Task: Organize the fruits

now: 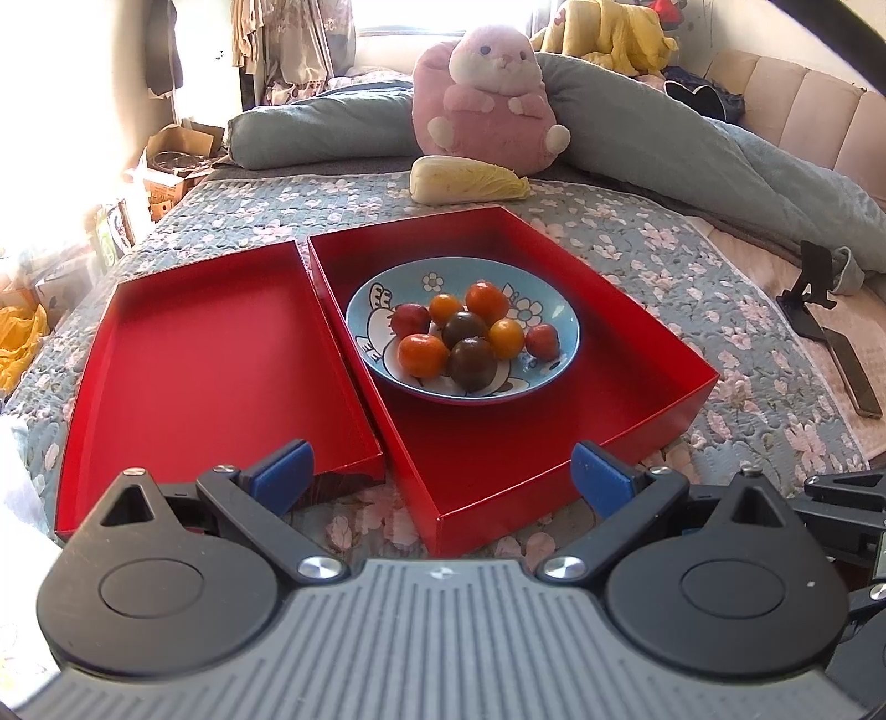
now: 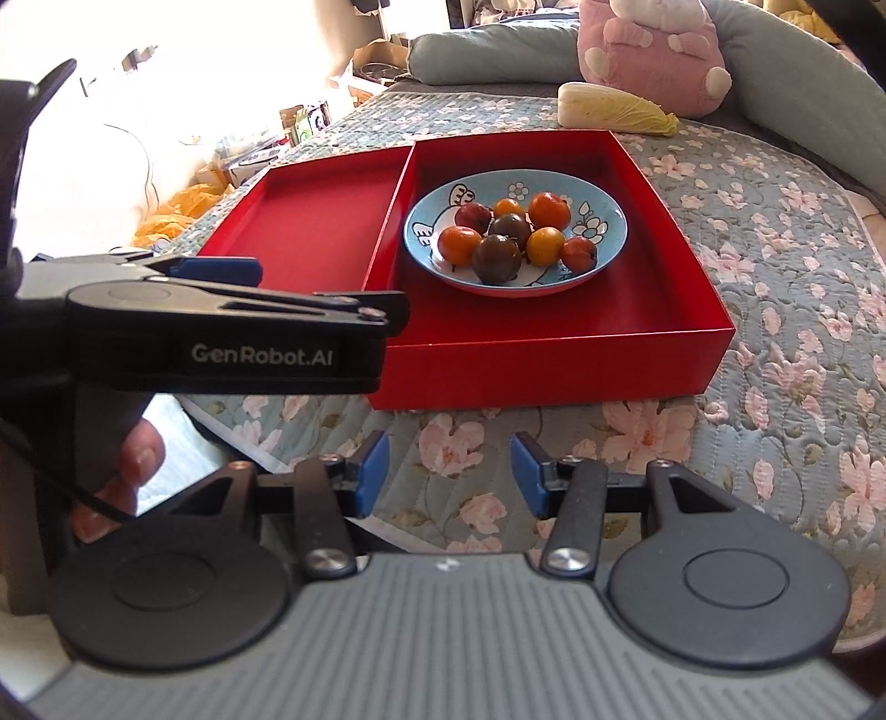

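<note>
A blue patterned plate (image 1: 559, 310) (image 2: 609, 213) holds several small tomatoes (image 1: 465, 338) (image 2: 509, 232), red, orange and dark brown. The plate sits in the right red box (image 1: 637, 354) (image 2: 681, 288). An empty red box (image 1: 210, 360) (image 2: 315, 232) lies against its left side. My left gripper (image 1: 443, 476) is open and empty, near the front edges of both boxes. It also shows in the right wrist view (image 2: 221, 271), seen from the side. My right gripper (image 2: 449, 471) is open and empty over the quilt, short of the right box.
The boxes lie on a floral quilt (image 1: 692, 243) (image 2: 775, 277) on a bed. A napa cabbage (image 1: 470, 180) (image 2: 614, 108) and a pink plush rabbit (image 1: 487, 99) (image 2: 653, 50) are behind them. A phone and black stand (image 1: 830, 338) lie at the right. Cardboard boxes (image 1: 171, 160) stand off the bed's left.
</note>
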`<state>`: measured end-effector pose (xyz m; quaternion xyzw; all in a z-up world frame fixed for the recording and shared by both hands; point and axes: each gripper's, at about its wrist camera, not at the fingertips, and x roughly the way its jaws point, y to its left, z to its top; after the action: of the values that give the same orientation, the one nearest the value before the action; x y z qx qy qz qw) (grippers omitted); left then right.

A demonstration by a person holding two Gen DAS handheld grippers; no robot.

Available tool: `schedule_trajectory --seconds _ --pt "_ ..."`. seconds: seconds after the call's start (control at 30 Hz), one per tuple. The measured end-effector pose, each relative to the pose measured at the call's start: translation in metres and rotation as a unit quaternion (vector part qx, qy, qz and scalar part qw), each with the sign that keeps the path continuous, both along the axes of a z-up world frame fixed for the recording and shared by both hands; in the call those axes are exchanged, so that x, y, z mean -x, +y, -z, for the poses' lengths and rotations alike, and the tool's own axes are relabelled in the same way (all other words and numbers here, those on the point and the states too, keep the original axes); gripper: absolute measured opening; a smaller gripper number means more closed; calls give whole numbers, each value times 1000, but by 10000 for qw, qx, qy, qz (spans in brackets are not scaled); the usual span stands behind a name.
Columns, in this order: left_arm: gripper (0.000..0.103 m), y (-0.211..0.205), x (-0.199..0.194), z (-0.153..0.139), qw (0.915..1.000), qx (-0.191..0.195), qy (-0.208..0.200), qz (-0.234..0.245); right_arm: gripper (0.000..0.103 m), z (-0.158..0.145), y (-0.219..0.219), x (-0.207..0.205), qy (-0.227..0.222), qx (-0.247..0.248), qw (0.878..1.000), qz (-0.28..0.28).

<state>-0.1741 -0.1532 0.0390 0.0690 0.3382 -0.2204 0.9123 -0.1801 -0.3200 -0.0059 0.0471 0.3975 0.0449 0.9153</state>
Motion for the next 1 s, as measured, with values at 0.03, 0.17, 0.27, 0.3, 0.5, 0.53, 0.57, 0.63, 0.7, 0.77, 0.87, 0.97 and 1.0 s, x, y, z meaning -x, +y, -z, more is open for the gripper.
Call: schedule_trajectory --seconds 0.03,0.17,0.27,0.3,0.5,0.53,0.57,0.63,0.7,0.77,0.87,0.97,1.0 --pt "101 0 0 0 10000 -17 8 -7 52 0 0 -1 4 5 10000 -5" --pt "101 -2 -2 2 9999 -104 54 -37 52 1 1 -3 30 74 10000 -25" --pt "101 -2 -3 3 9999 -97 66 -48 52 2 2 -4 48 126 9999 -38" --pt "101 -2 -3 3 9999 -99 68 -47 52 2 3 -5 50 137 9999 -40" --pt "101 -2 -5 4 9999 -92 102 -43 52 2 6 -9 70 177 9998 -74" --pt "101 -2 -5 5 9999 -90 113 -44 52 2 6 -9 73 178 9998 -75" --pt "101 -2 -6 5 9999 -88 124 -45 52 3 6 -9 77 172 9998 -77" --pt "101 -2 -6 6 9998 -91 143 -44 52 4 6 -10 93 162 9998 -72" --pt "101 -3 -7 7 9998 -100 159 -39 52 6 6 -10 116 159 9998 -71" --pt "101 -4 -8 8 9998 -116 176 -28 52 7 6 -10 135 151 9998 -74" --pt "101 -5 -8 9 9997 -137 189 -16 52 8 6 -11 149 140 9998 -81" --pt "101 -6 -8 9 9997 -140 193 -12 52 8 6 -11 151 136 9998 -73" --pt "101 -6 -8 9 9997 -140 192 -15 52 9 6 -11 151 134 9998 -68"
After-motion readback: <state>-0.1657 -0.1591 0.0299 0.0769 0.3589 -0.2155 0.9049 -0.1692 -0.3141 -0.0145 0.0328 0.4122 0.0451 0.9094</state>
